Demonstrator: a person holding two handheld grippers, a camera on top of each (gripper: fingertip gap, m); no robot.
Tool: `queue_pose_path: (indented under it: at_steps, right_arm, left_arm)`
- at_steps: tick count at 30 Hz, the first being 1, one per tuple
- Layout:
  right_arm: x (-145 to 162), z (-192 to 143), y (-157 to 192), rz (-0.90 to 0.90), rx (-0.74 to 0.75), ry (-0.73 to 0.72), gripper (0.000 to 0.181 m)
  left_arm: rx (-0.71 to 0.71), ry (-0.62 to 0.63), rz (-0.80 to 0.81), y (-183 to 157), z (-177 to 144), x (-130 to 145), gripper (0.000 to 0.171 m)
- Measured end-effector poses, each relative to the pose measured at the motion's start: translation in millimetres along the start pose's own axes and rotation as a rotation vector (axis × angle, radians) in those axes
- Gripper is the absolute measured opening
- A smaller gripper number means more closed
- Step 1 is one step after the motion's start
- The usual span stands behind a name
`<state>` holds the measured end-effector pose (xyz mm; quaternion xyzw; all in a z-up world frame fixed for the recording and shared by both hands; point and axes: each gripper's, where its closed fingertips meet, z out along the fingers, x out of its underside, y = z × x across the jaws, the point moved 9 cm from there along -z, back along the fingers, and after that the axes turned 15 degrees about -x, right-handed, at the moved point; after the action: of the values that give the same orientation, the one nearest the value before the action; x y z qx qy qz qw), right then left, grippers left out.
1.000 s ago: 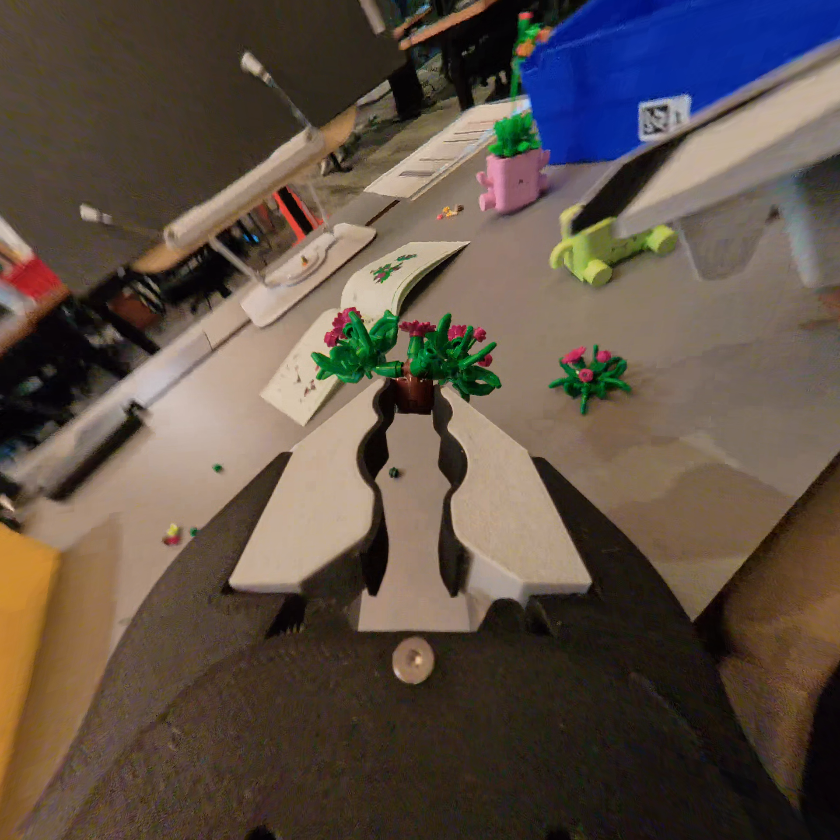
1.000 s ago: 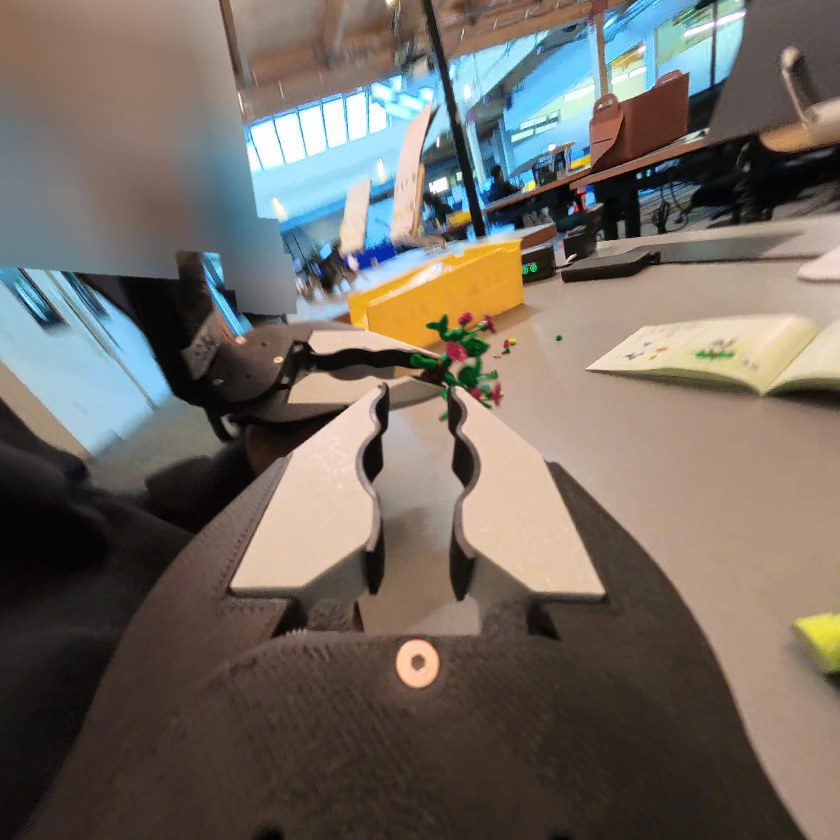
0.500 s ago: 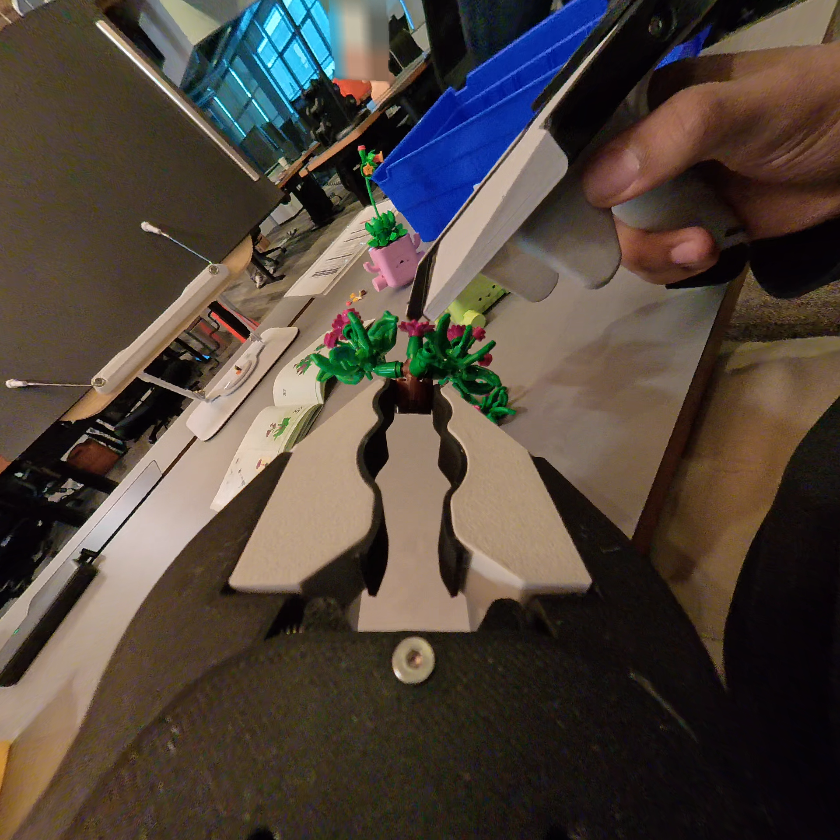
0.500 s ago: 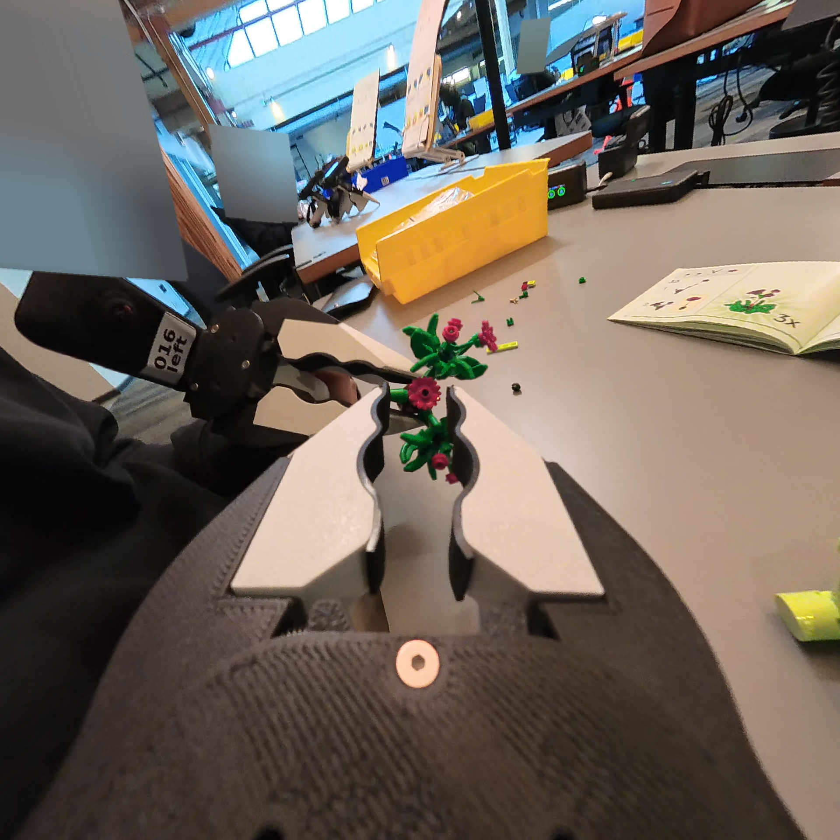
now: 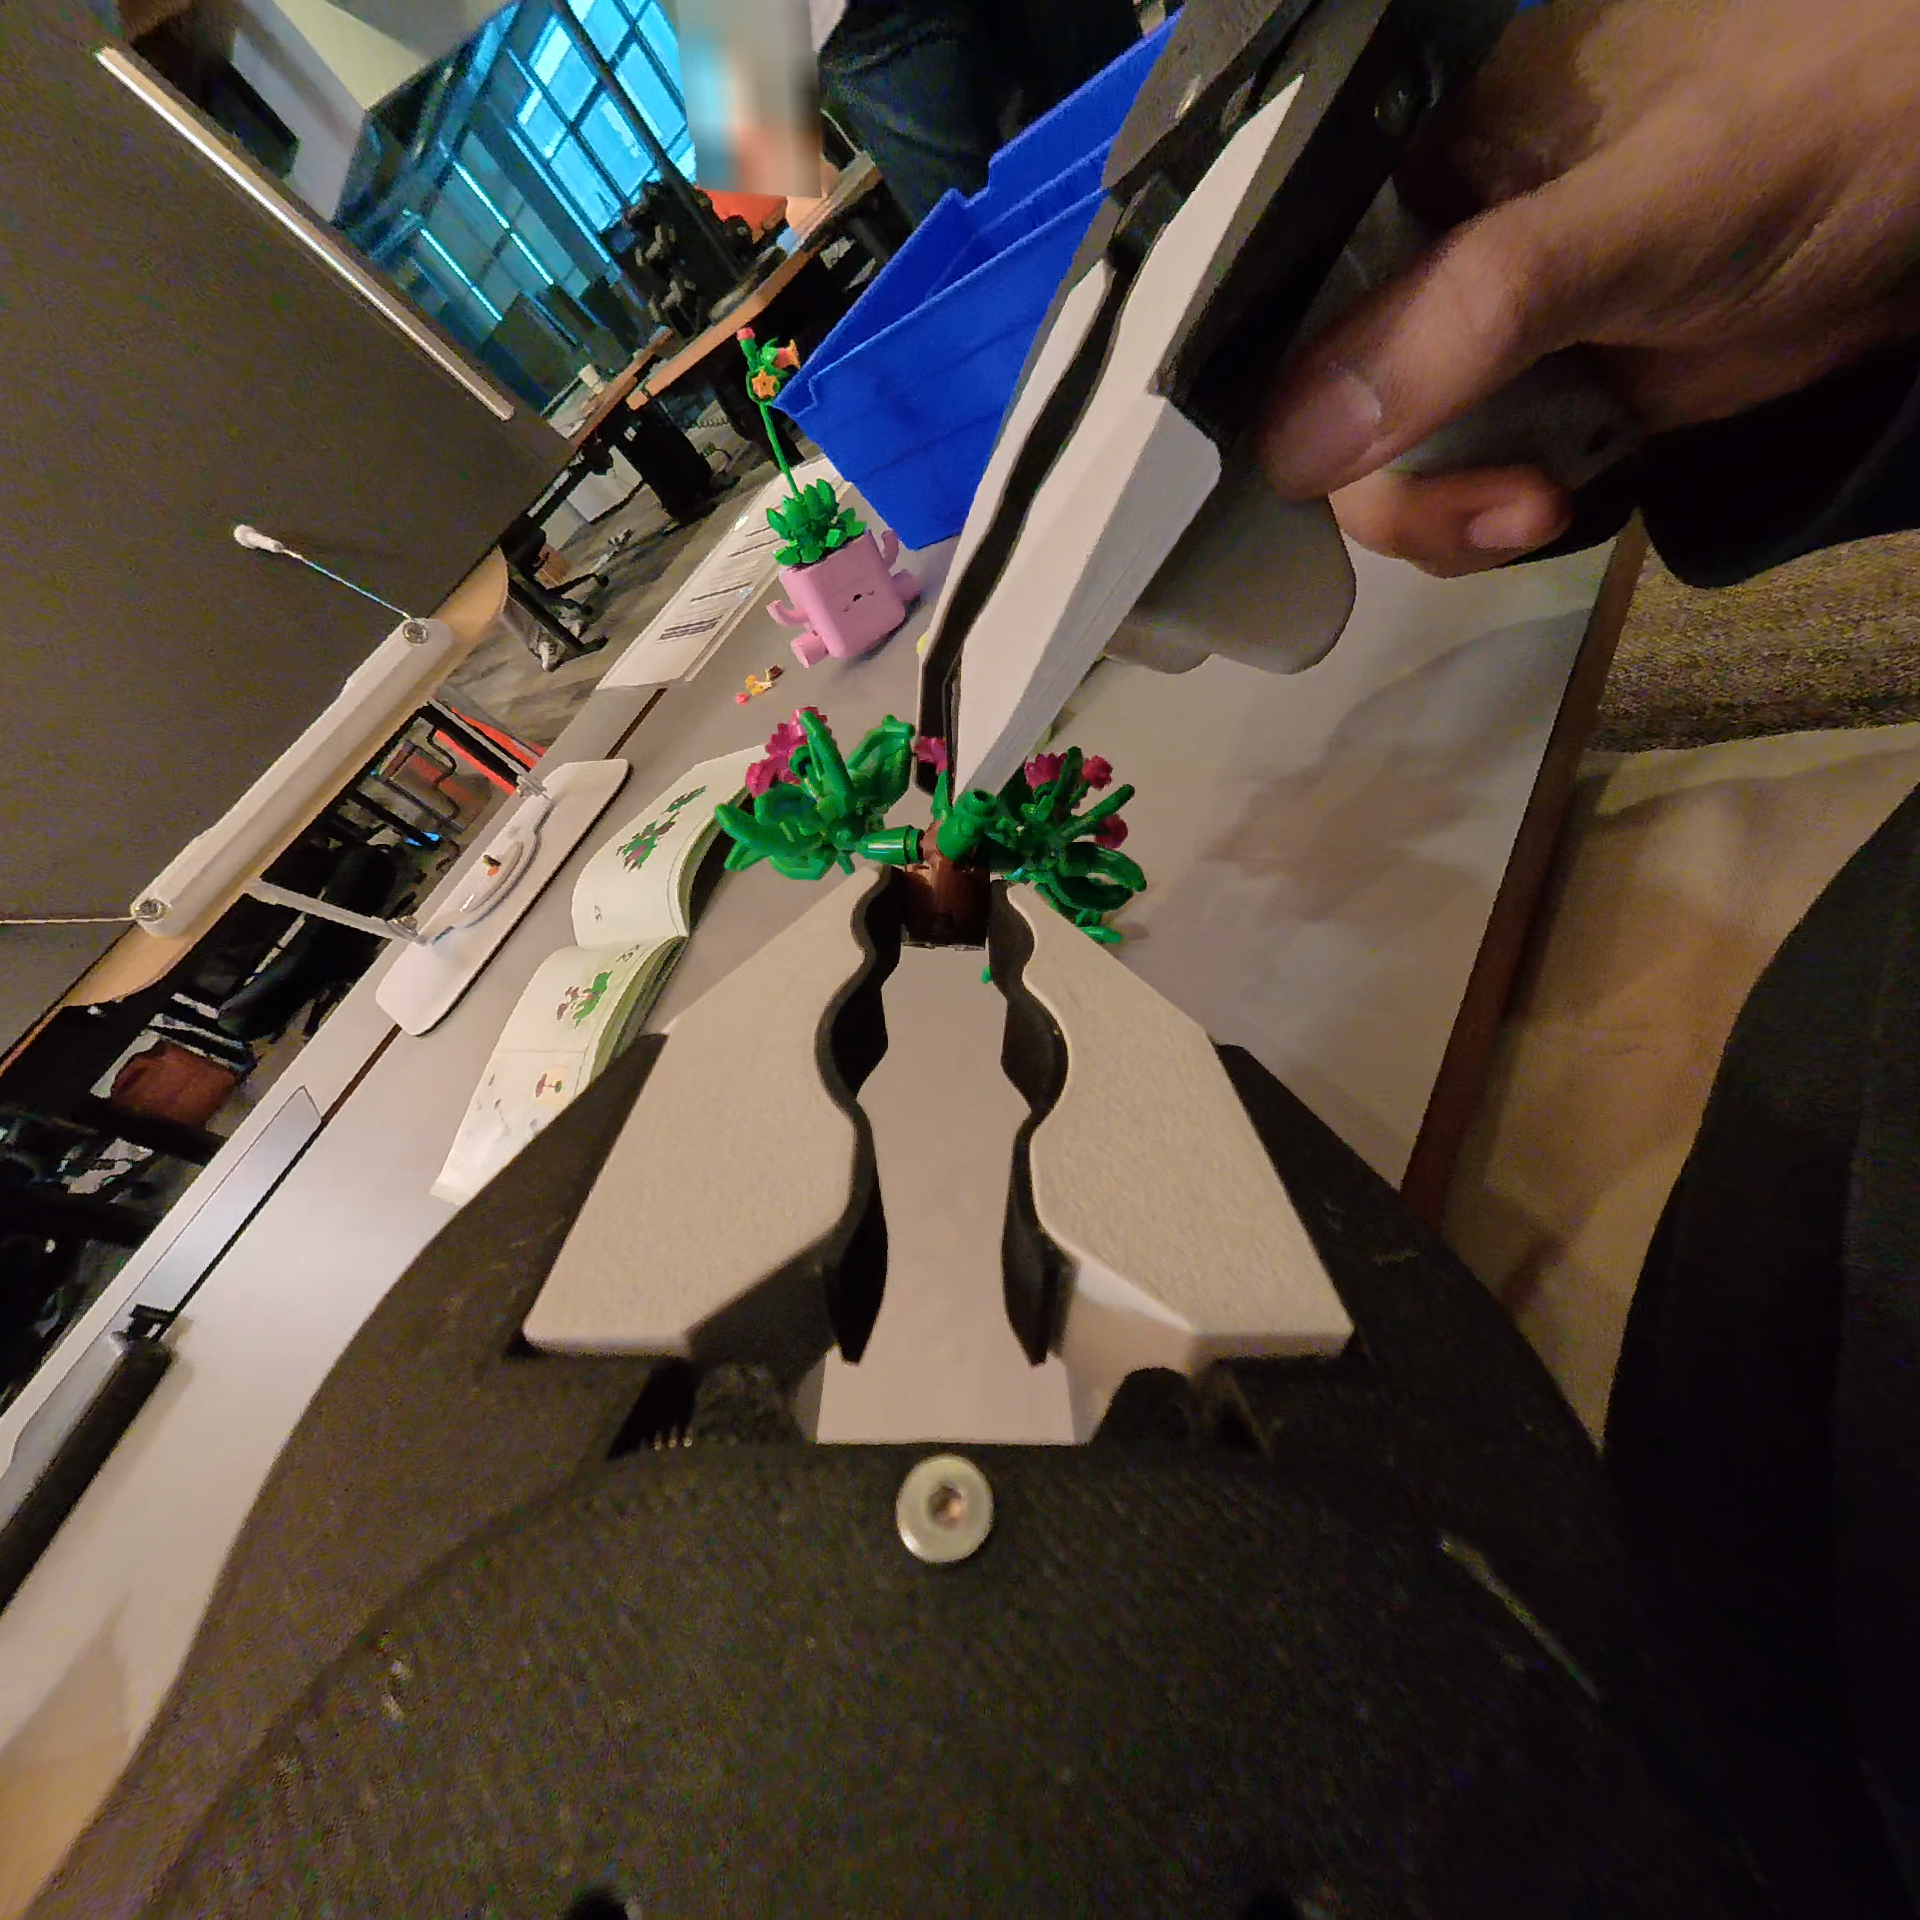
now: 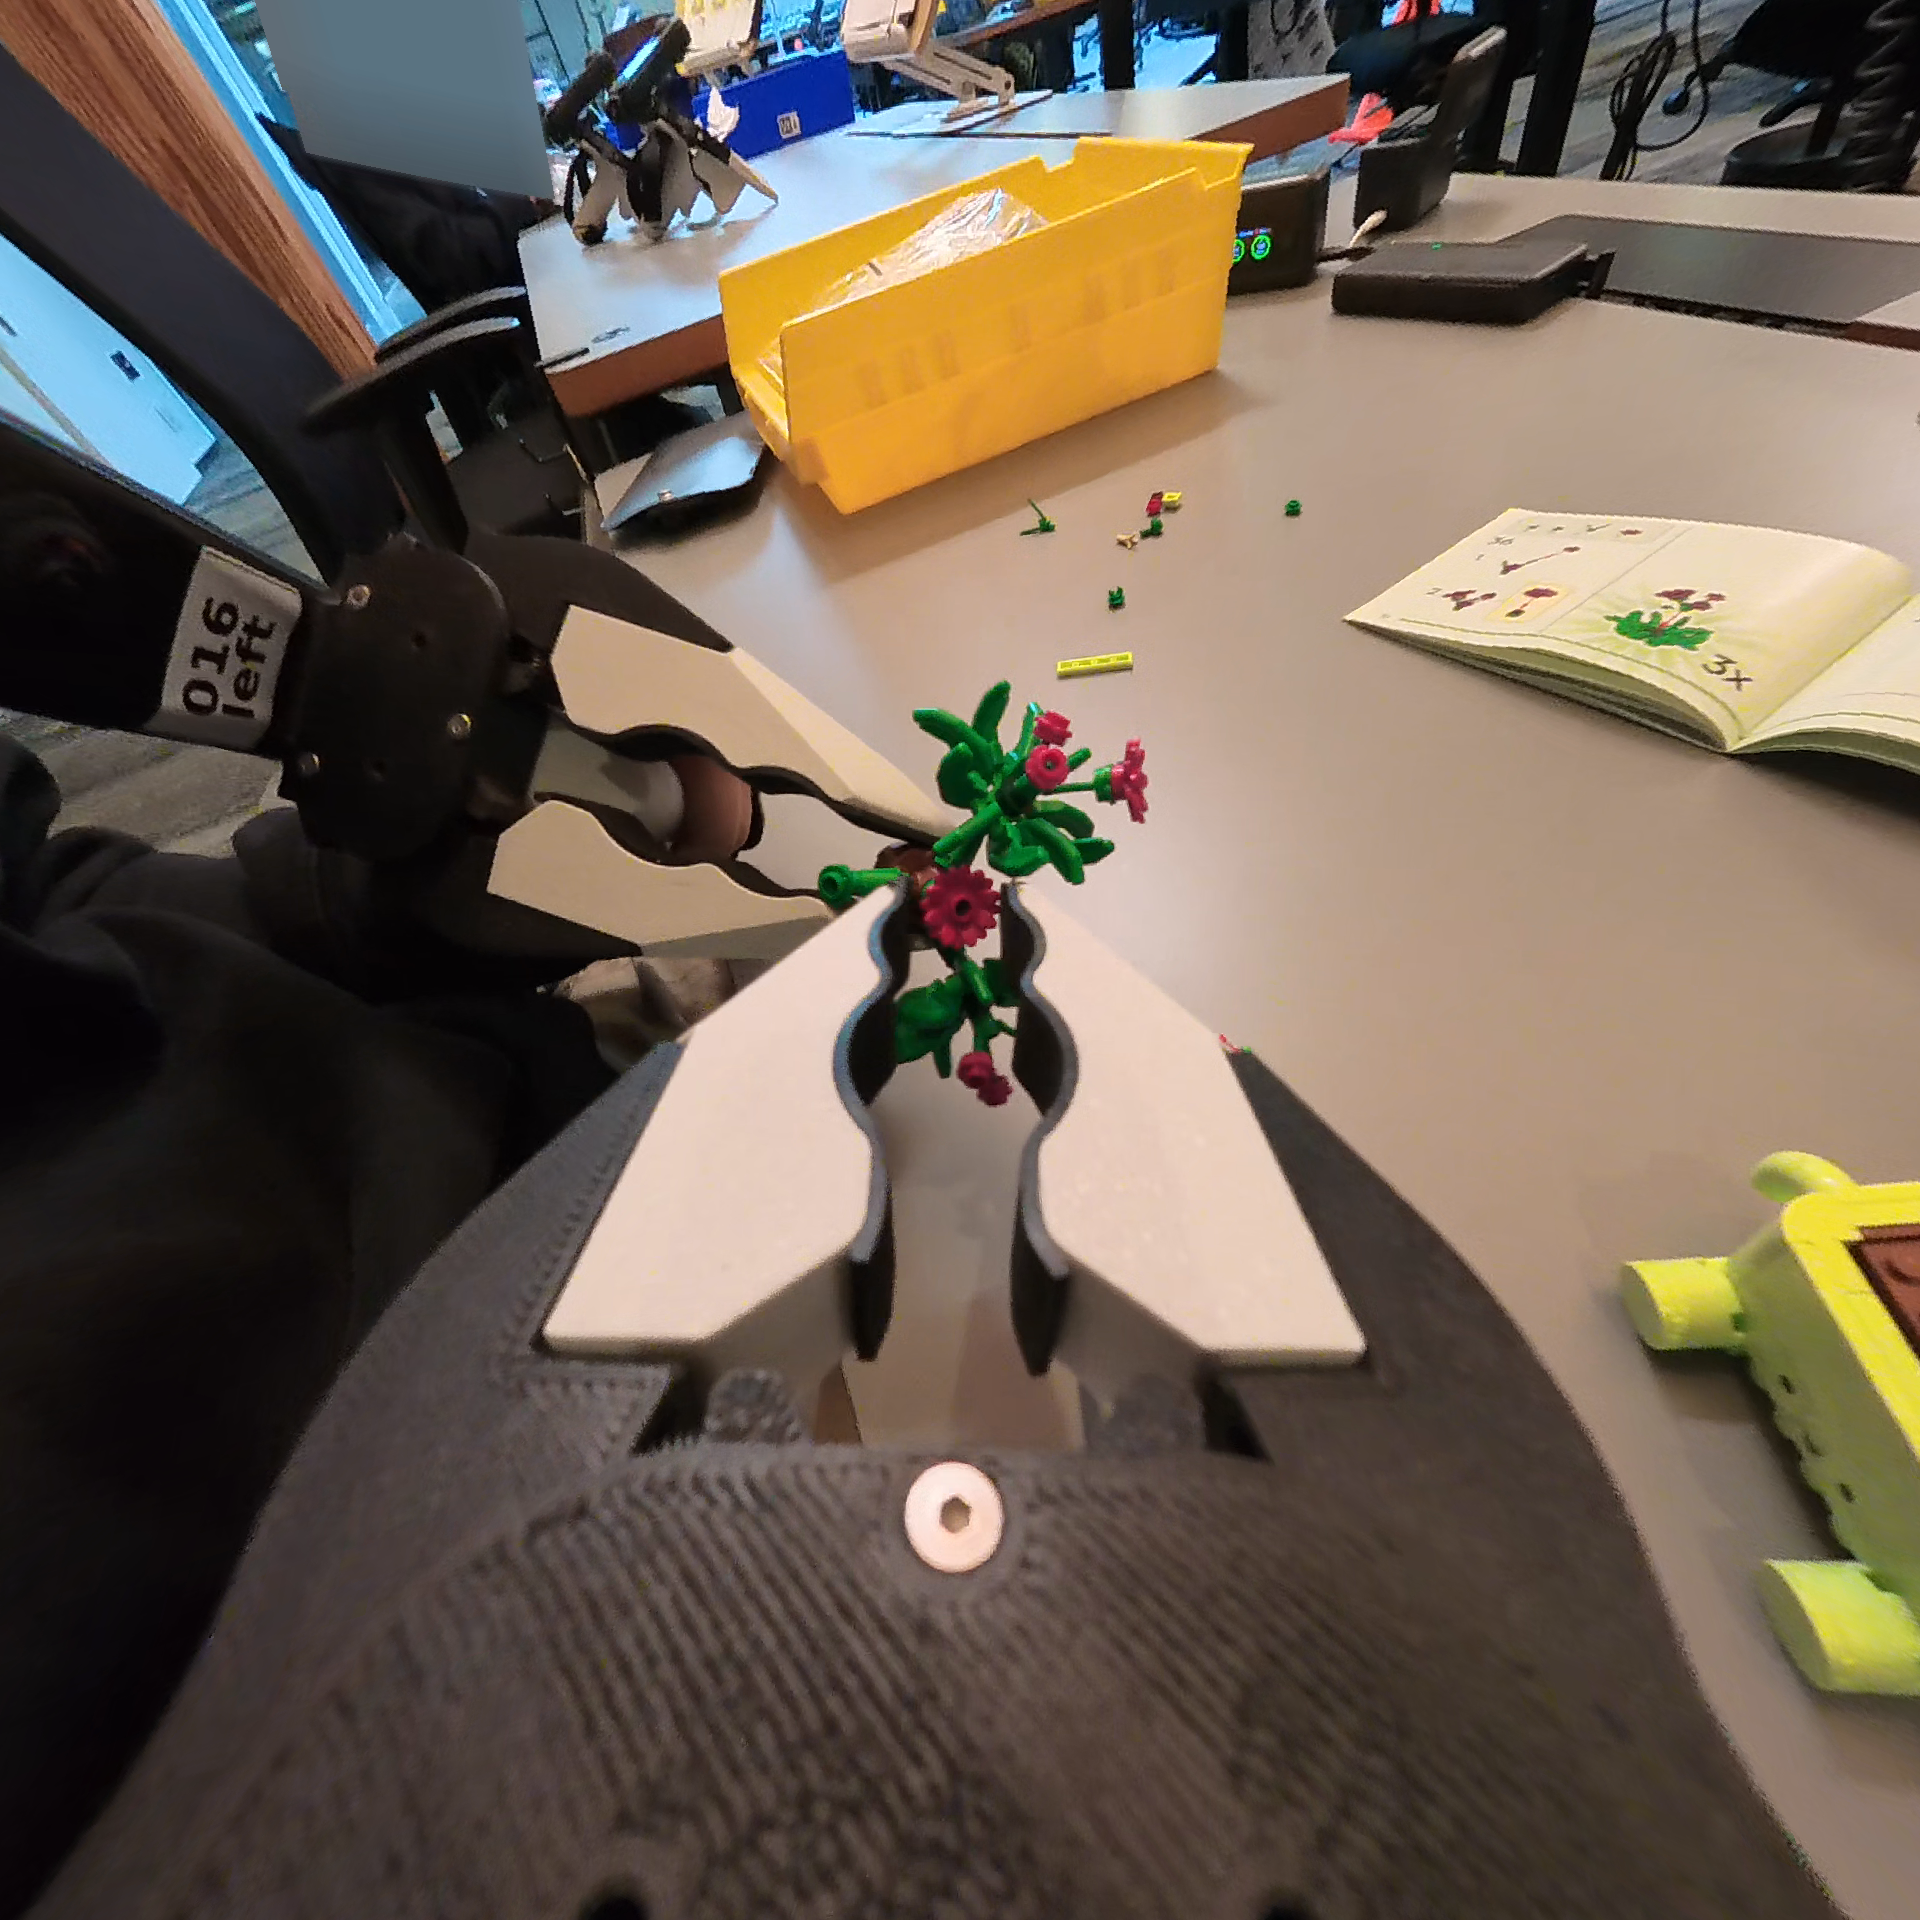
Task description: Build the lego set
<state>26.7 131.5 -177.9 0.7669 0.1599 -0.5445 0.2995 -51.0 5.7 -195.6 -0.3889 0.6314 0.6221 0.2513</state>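
My left gripper is shut on the brown base of a lego plant with green leaves and magenta flowers, held in the air near the table's edge. My right gripper comes down on the plant from the upper right in the left wrist view. Its jaws stand close around a magenta flower at their tips. One green sprig of the plant hangs between the right fingers. The other sprig sticks out beyond them. The left gripper shows at the left in the right wrist view.
A lime-green lego pot lies at the right. An open instruction booklet lies farther back, with a yellow bin and loose small pieces. A pink lego pot and a blue bin stand behind. The table edge is close. My two grippers' fingertips are within a few centimetres of each other.
My right gripper has moved in onto the plant and its jaws have narrowed around a flower. My left gripper has swung the plant toward the table edge, still gripping the base.
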Motion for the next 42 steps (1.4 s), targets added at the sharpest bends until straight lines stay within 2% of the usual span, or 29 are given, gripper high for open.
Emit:
queue_pose_path:
  at_steps: [6,9,14,16,21,25,27,31,36,39,42]
  right_arm:
    - [1.3,-2.9,-1.6,0.008,-0.006,-0.018,0.012]
    - [0.7,-4.4,-2.9,-0.001,0.013,-0.033,0.012]
    - [-4.7,-10.2,-14.3,-0.034,0.116,0.001,0.012]
    - [-9.8,-10.1,-24.7,-0.081,0.198,0.095,0.012]
    - [-25.6,16.0,-62.8,-0.240,0.354,0.485,0.012]
    - [-27.4,47.0,-90.3,-0.313,0.346,0.796,0.012]
    - [-26.4,59.1,-97.5,-0.319,0.309,0.894,0.012]
    - [-30.7,70.1,-101.1,-0.324,0.260,0.913,0.013]
    - [-32.7,67.3,-100.9,-0.295,0.249,0.892,0.018]
    - [-37.9,59.4,-97.1,-0.290,0.247,0.839,0.025]
    - [-49.0,41.3,-87.6,-0.278,0.222,0.694,0.026]
  left_arm:
    - [0.010,0.003,-0.036,-0.1,1.5,-0.8,0.014]
    - [0.035,0.021,-0.085,1.6,3.7,1.6,0.026]
    - [0.059,0.103,-0.200,15.2,7.7,12.4,0.034]
    - [0.040,0.131,-0.280,25.3,8.6,17.0,0.035]
    - [-0.028,0.142,-0.459,47.7,5.6,22.6,0.038]
    - [-0.061,0.136,-0.503,57.6,0.9,24.7,0.042]
    - [-0.050,0.139,-0.518,59.1,1.0,25.5,0.049]
    - [-0.041,0.141,-0.543,59.7,1.1,26.9,0.051]
    - [-0.026,0.142,-0.549,58.4,2.2,29.6,0.051]
    - [-0.013,0.146,-0.554,56.5,3.6,31.1,0.051]
    - [0.018,0.165,-0.559,53.7,5.4,32.7,0.051]
